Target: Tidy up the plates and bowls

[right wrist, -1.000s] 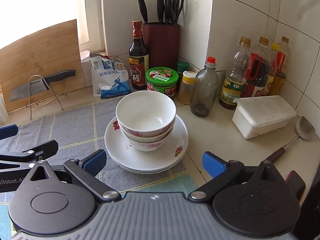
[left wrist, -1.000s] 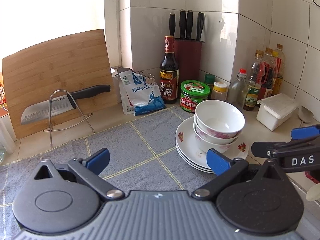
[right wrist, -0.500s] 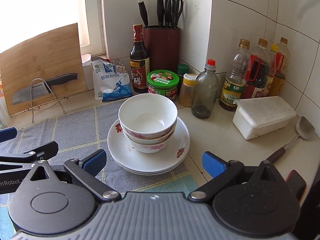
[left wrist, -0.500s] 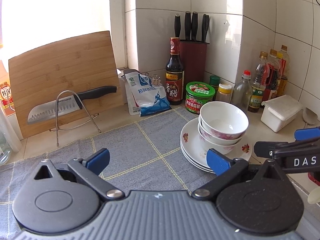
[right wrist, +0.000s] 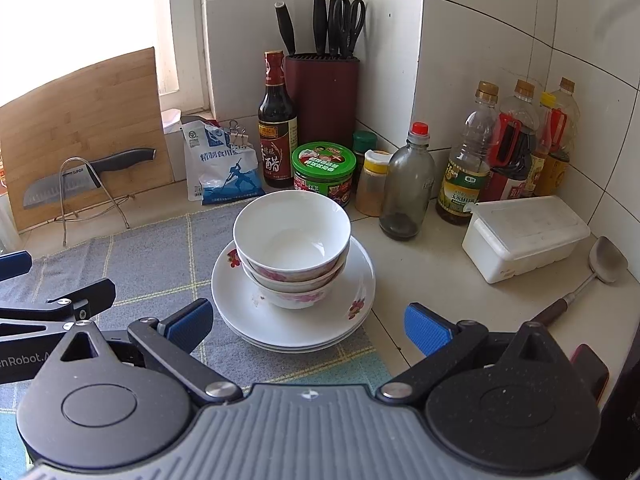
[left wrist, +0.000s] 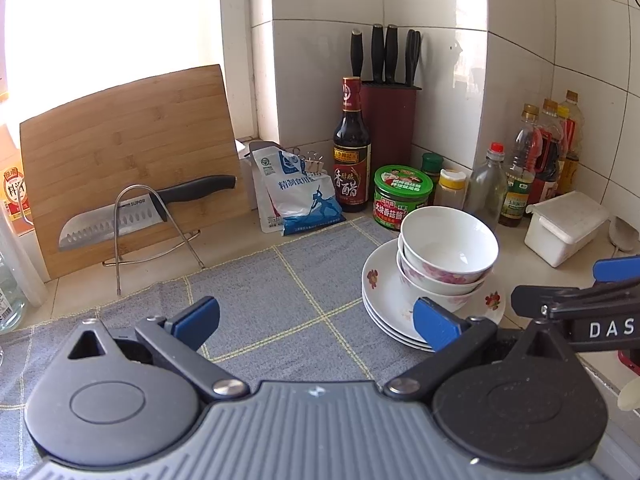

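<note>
A: Where's the crockery?
B: Bowls [right wrist: 291, 250] nested on stacked plates [right wrist: 294, 320], on the mat's corner, surface edge. Left tongs [left wrist: 316, 316] and right tongs [right wrist: 308, 318] spread, empty.
A: Why nested?
B: Probably compactness.

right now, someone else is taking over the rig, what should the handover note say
Left gripper: open, empty, over the grey mat, left of the stack.
Right gripper: open, empty, just in front of the stack.
Bowls: nested on top of the plates, which sit stacked at the mat's right edge, in front of the green tin.
Done: everything is in one pile; I cannot tell whether that is the start or the result.
Left: probably lift the bowls off and give bowls and plates their own places. Nothing is gripped yet.
</note>
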`<state>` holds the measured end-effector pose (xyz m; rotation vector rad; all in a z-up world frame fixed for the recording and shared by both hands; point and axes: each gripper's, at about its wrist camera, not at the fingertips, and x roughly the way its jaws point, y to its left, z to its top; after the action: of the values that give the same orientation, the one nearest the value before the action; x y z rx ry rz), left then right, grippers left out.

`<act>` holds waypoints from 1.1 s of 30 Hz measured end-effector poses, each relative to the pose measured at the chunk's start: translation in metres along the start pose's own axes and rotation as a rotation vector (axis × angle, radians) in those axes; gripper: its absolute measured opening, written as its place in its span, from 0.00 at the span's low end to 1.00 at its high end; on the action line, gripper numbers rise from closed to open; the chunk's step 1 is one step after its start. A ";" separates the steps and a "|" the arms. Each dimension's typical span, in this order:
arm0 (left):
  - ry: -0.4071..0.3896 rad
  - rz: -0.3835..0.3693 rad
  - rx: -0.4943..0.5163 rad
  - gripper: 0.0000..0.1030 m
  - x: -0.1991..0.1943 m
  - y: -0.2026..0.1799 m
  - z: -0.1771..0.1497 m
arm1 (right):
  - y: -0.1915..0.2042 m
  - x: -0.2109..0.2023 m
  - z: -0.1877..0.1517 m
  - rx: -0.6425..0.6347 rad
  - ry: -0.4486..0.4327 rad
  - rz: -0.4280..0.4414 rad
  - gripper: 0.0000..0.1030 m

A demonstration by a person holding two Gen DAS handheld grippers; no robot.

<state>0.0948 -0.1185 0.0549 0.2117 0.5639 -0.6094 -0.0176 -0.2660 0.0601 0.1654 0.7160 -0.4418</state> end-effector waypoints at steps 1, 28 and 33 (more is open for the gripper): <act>-0.001 0.001 0.000 0.99 0.000 0.000 0.000 | 0.000 0.000 0.000 0.000 -0.001 0.000 1.00; 0.014 0.007 0.001 0.99 0.003 -0.001 0.000 | 0.000 0.003 0.000 -0.001 0.002 -0.010 1.00; 0.013 0.008 0.001 0.99 0.003 -0.002 0.000 | 0.001 0.003 0.000 0.000 0.002 -0.011 1.00</act>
<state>0.0956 -0.1211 0.0529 0.2192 0.5745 -0.6010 -0.0155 -0.2663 0.0578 0.1617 0.7189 -0.4521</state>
